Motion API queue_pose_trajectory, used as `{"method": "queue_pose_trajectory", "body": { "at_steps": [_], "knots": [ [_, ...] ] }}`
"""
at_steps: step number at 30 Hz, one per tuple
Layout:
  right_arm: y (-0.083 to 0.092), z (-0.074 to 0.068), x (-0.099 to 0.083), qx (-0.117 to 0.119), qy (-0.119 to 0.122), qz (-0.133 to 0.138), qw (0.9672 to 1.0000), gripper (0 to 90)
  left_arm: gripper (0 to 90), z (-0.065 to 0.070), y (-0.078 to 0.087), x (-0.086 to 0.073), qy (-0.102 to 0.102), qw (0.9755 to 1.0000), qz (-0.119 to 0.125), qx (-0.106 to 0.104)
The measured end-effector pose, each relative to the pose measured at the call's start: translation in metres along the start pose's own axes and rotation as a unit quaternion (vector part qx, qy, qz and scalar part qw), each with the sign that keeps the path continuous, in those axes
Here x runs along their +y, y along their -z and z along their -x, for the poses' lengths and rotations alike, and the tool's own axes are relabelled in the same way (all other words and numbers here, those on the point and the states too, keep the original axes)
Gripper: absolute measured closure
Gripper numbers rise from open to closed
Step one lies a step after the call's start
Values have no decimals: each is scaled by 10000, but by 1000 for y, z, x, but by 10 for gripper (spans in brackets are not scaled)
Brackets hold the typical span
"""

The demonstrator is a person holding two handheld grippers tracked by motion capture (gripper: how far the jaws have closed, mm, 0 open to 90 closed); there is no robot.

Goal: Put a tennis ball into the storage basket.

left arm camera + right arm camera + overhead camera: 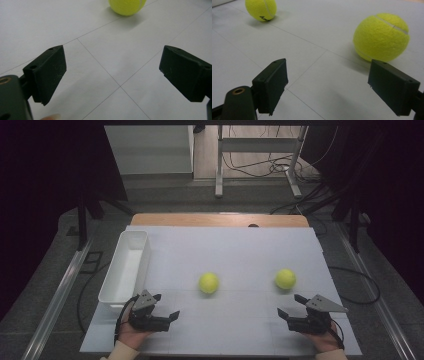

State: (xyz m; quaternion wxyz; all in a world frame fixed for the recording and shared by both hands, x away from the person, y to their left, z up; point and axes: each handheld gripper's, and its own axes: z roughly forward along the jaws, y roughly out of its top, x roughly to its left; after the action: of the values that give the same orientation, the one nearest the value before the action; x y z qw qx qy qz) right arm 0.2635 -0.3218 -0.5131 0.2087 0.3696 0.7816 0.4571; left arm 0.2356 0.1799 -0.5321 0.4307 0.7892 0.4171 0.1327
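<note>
Near the front edge of the white table (235, 245), toward its front-left corner: left gripper (166, 309) in a hand (131, 332), jaws spread wide, nothing between them, only bare panel seams beneath. Toward the front-right corner: right gripper (291, 306) in the other hand (324, 340), jaws likewise released and empty, apart from everything on the surface. Between the two grippers, along the front edge: a broad bare stretch, free for moving. Farther in, about mid-depth and slightly left of centre: the left tennis ball (208, 283), yellow-green, resting on the surface ahead of the left gripper and to its right, well apart from the jaws; seen at the top of the left gripper view (127, 6). At similar depth toward the right edge: the right tennis ball (285, 279), near the right gripper but untouched, sitting just beyond the right-hand jaw in the right gripper view (381, 37), with the left tennis ball farther off at upper left (261, 9). Open surface between the balls and around each. Along the left edge, mid-depth to far: white bin (111, 282), long, narrow, nothing visible inside, its near end just beside the left gripper. Beyond the balls: bare white panels up to the far edge, thin seams crossing, a strip of wood (220, 220) behind. Farther still: grey floor, white cabinet (149, 149), metal stand legs (219, 165), loose cables (260, 167), dark curtains on both sides.
</note>
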Motion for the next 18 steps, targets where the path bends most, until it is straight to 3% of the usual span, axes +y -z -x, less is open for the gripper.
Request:
{"method": "queue_pose_trajectory", "body": {
  "at_steps": [18],
  "knots": [
    [-1,-2,1,28,64,-31,10000,164,80,2,-2,4,-59,10000,4,58]
  ]
}}
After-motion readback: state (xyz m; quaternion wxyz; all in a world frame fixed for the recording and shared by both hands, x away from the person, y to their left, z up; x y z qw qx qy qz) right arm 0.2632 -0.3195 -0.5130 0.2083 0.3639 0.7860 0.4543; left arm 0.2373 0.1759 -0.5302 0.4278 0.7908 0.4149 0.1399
